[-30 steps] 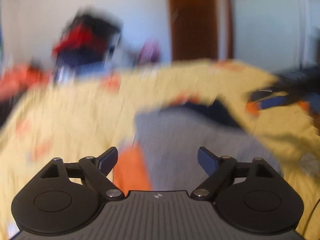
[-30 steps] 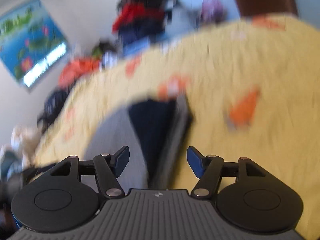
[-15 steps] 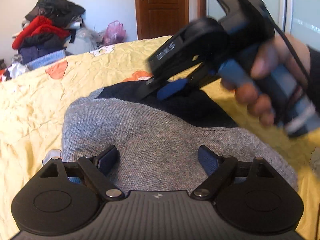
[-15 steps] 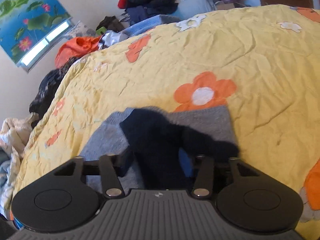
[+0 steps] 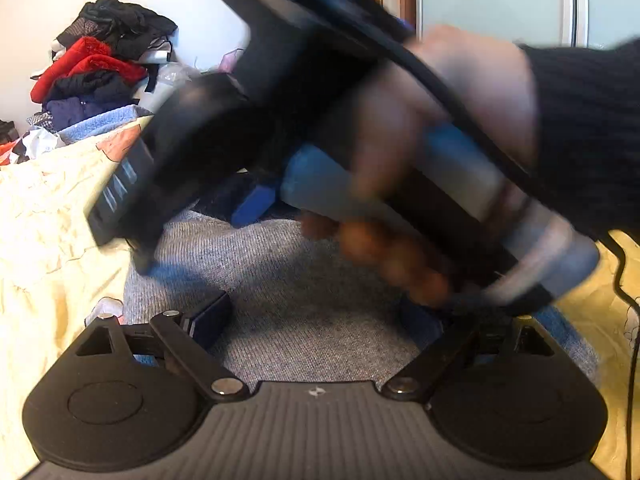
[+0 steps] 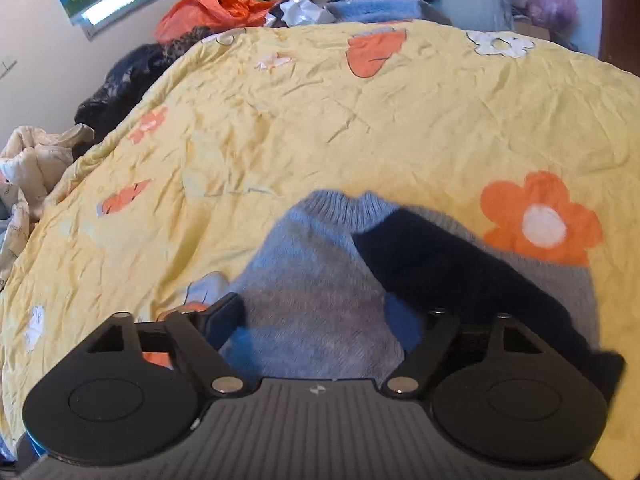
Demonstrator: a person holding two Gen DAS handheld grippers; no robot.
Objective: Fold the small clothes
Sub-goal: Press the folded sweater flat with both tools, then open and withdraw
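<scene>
A small grey knit sweater (image 6: 316,280) with a dark navy part (image 6: 440,260) lies on the yellow flowered bedspread (image 6: 360,120). It also shows in the left wrist view (image 5: 304,304). My left gripper (image 5: 316,316) is open, low over the grey knit. My right gripper (image 6: 316,320) is open over the sweater, its jaws spread wide with grey knit between them. In the left wrist view the right gripper (image 5: 200,240) and the hand holding it are blurred and cross above the sweater, close in front of the camera.
A pile of red, black and blue clothes (image 5: 96,76) sits at the far edge of the bed. Orange and dark clothing (image 6: 212,8) and a cream garment (image 6: 32,160) lie along the bed's left side. A black cable (image 5: 630,320) hangs at right.
My right gripper was closed over the navy part; now its jaws are wide and it has swung left across the sweater, closer to the left camera. The left gripper stays open over the knit.
</scene>
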